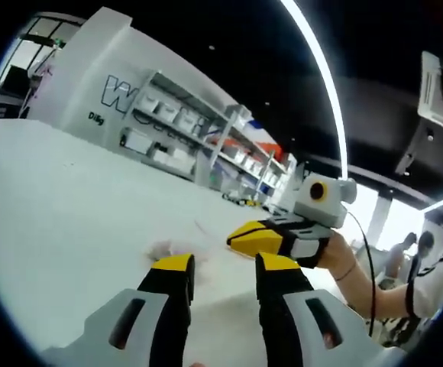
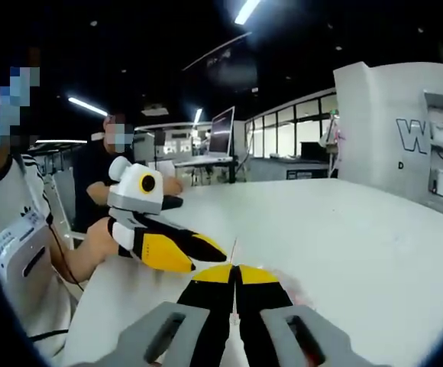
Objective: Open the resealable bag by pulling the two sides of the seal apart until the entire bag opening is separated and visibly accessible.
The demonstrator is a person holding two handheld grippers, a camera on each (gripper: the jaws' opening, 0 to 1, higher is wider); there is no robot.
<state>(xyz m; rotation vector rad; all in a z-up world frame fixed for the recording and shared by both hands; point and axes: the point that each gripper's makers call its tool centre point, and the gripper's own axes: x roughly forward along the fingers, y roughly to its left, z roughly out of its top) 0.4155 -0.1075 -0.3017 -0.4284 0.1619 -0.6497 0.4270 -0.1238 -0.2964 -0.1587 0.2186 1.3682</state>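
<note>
The resealable bag is clear and hard to make out, a faint pinkish patch lying on the white table just ahead of my left gripper. That gripper is open, with a wide gap between its yellow tips and nothing in it. My right gripper comes in from the right, its tips close beside the bag. In the right gripper view my right gripper has its jaws pressed together, and a thin sliver of the bag rises between them. The left gripper sits just to its left.
Shelves with white bins stand along the wall past the table's far edge. A person holding the grippers is close at the table's side, and another person sits behind. A monitor stands on a far desk.
</note>
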